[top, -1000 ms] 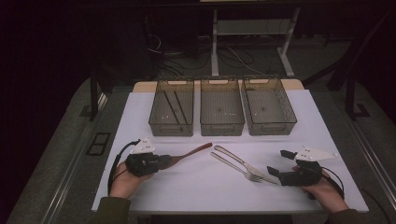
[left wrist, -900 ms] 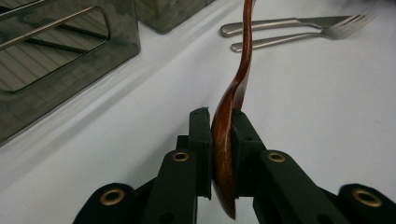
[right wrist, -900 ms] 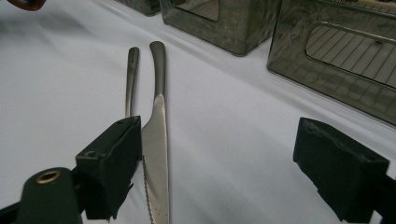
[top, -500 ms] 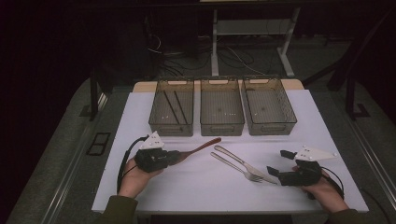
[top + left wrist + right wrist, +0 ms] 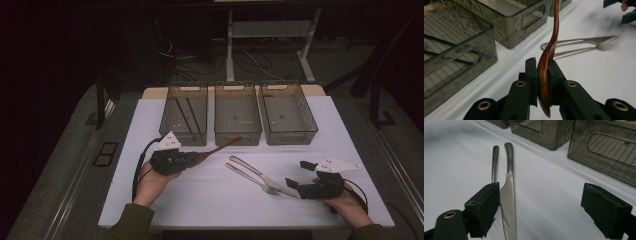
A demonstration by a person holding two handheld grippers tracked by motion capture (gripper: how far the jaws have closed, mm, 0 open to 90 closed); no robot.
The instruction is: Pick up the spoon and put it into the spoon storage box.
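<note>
Nearest the table's front edge, the right gripper [image 5: 296,187] is held low over the white table [image 5: 210,200], its jaws spread wide with nothing between them. In the right gripper view the knife [image 5: 508,202] is seen lying just inside the left jaw, with the fork [image 5: 495,162] beside it behind that jaw; both lie flat on the table.

Further in, at the left, the left gripper [image 5: 192,159] is closed on the bowl end of a wooden spoon [image 5: 547,57]. The spoon is clamped edge-on between the pads, and its handle is pointed away toward the bins.

At the back, three clear bins [image 5: 238,120] are set in a row. Two dark sticks [image 5: 184,115] are seen in the left bin.
</note>
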